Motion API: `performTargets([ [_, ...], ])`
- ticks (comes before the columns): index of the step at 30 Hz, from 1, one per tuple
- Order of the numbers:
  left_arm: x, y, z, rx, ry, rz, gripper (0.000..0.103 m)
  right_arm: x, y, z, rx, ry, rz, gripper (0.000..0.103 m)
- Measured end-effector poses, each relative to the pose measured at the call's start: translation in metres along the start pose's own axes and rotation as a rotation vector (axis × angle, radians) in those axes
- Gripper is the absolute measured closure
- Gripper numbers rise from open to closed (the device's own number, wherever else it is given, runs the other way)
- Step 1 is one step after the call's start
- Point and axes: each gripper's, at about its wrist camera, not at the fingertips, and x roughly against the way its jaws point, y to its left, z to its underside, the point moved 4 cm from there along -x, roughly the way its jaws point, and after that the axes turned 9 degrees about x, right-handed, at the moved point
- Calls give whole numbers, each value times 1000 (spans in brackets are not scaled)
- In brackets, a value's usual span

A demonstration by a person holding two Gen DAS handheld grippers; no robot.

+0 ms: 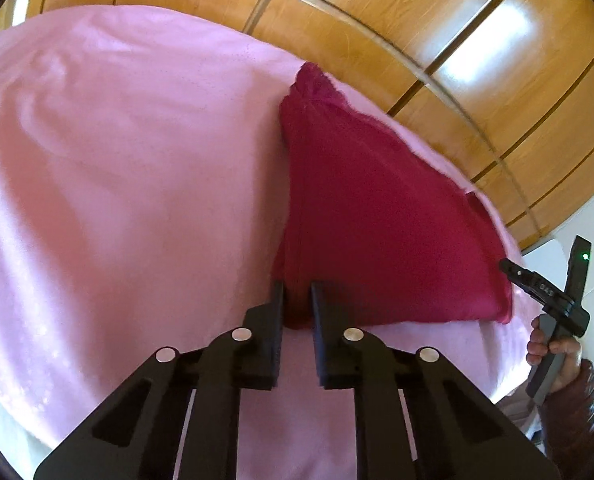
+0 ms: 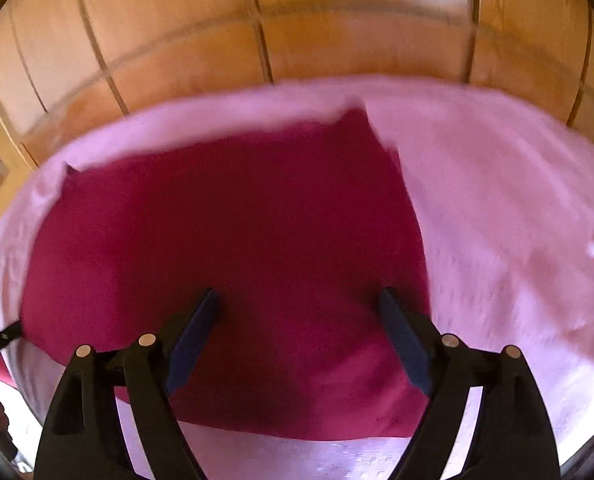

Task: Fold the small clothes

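A dark red garment (image 1: 377,216) lies folded on the pink sheet (image 1: 117,160). My left gripper (image 1: 297,300) is nearly shut on the garment's near left corner, the cloth pinched between its fingers. In the right wrist view the garment (image 2: 237,240) fills the middle, and my right gripper (image 2: 299,308) is wide open just above its near part, holding nothing. The right gripper also shows in the left wrist view (image 1: 545,292), held in a hand at the far right edge.
The pink sheet (image 2: 497,220) covers the surface, with bare sheet to the left of the garment. Wooden panelled cupboard doors (image 1: 417,20) stand behind the surface. The right wrist view is motion-blurred.
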Motion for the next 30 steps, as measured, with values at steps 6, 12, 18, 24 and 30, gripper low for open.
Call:
performTargets([
  [6, 1, 1, 6, -20, 11, -47, 92, -2, 2, 15, 70, -73, 19, 18],
  [12, 18, -3, -27, 37, -71, -23, 78, 2, 4, 14, 60, -69, 35, 17],
  [18, 2, -18, -70, 41, -85, 1, 78, 1, 6, 8, 57, -50, 23, 14],
  [24, -40, -26, -105, 67, -45, -16, 78, -2, 6, 10, 54, -67, 25, 11],
  [30, -75, -11, -109, 58, -44, -198, 96, -3, 7, 13, 62, -87, 21, 10],
])
